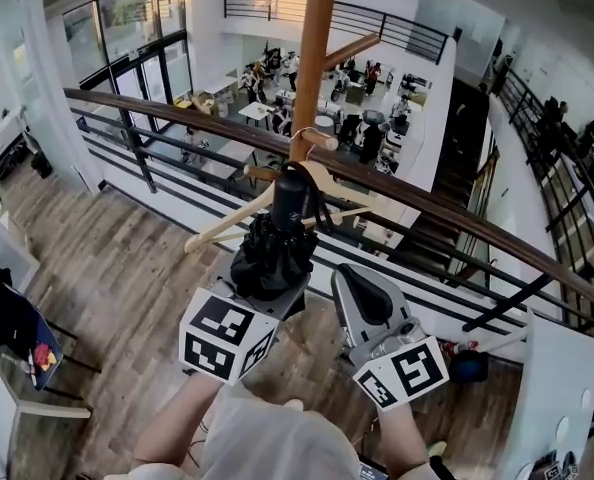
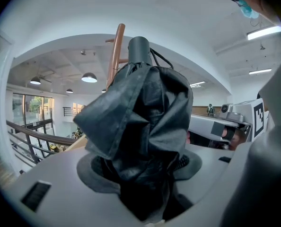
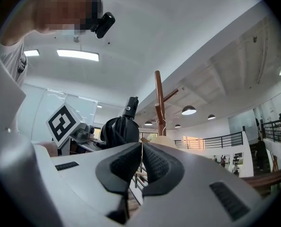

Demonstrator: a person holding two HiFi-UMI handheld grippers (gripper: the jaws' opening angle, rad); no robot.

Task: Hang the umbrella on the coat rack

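One tall wooden coat rack [image 1: 312, 58] rises ahead of the railing [image 1: 177, 108], with a pale wooden hanger [image 1: 327, 183] across its pole. Just below the hanger is the folded black umbrella [image 1: 274, 248], upright, its stubby handle end up against the pole. The left gripper [image 2: 140, 174] has its jaws clamped on the bunched fabric at the umbrella's lower end. To the umbrella's right and apart from it, the right gripper [image 3: 141, 162] has its ribbed pads closed together.
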